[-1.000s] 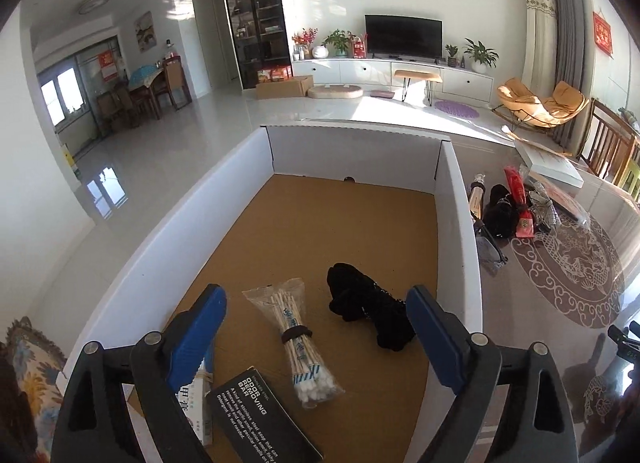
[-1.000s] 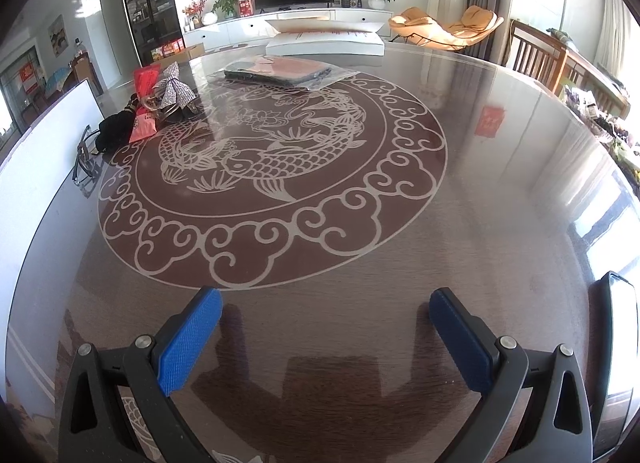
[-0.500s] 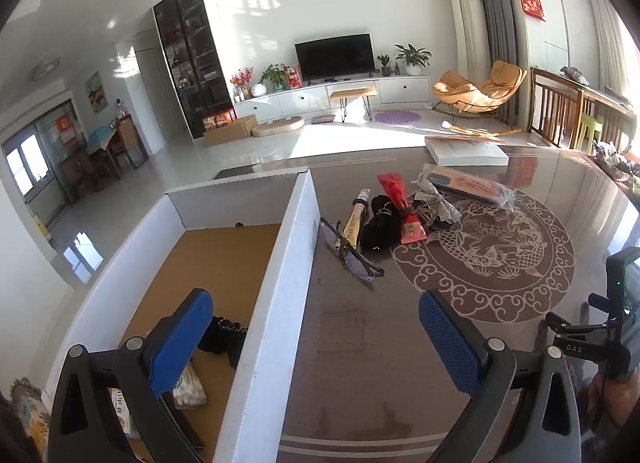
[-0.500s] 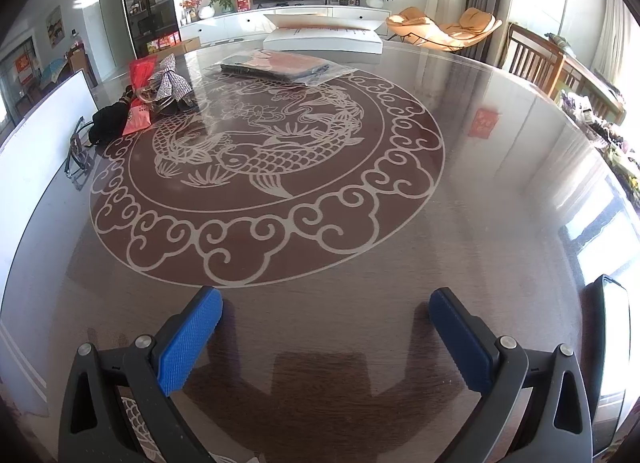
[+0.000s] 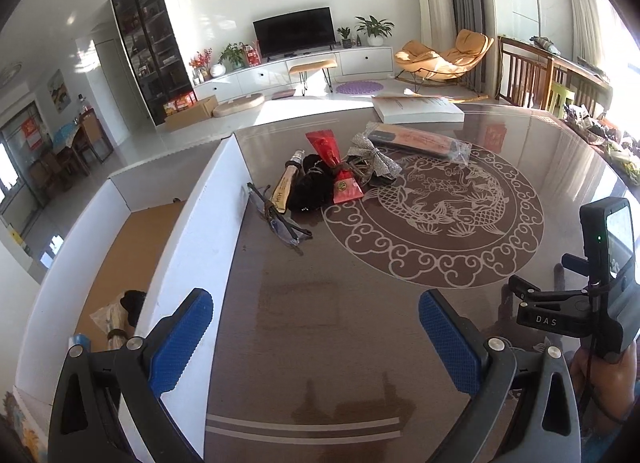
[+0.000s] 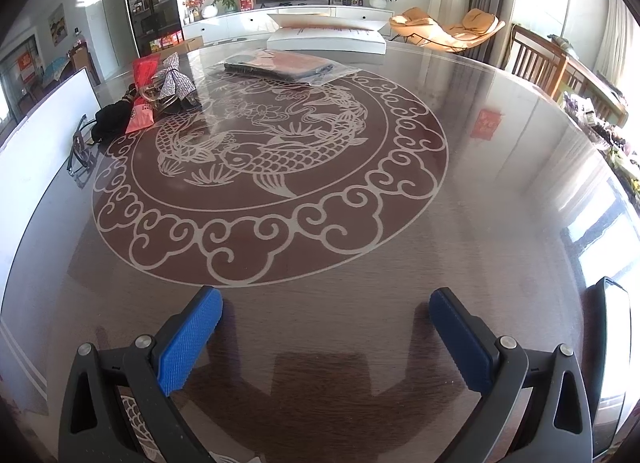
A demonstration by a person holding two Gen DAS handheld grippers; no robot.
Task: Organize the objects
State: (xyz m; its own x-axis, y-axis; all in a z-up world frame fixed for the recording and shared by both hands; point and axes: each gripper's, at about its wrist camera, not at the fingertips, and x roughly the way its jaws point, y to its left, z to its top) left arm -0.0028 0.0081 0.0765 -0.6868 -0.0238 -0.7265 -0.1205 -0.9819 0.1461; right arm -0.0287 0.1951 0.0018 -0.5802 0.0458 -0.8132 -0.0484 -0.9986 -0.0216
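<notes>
My left gripper [image 5: 316,327] is open and empty over bare brown table [image 5: 312,363], just right of the white box wall [image 5: 200,223]. Inside the box a bag of cotton swabs [image 5: 114,315] and a black bundle [image 5: 134,303] show at lower left. A pile lies ahead beside the box: clear glasses [image 5: 280,223], a tan tube [image 5: 286,185], a black cloth [image 5: 312,187], a red packet [image 5: 338,173] and a silver bow [image 5: 374,157]. My right gripper [image 6: 326,333] is open and empty over the table [image 6: 500,203]. The same pile, with its red packet [image 6: 142,103], lies far left.
A flat plastic-wrapped pack [image 5: 416,141] and a white box [image 5: 418,109] lie at the table's far side. The right hand's gripper body [image 5: 588,287] sits at the right edge of the left wrist view. Wooden chairs [image 6: 540,63] stand beyond the table at the right.
My left gripper has swung right, from above the box's inside to over the table beside the box wall. The right gripper has stayed put.
</notes>
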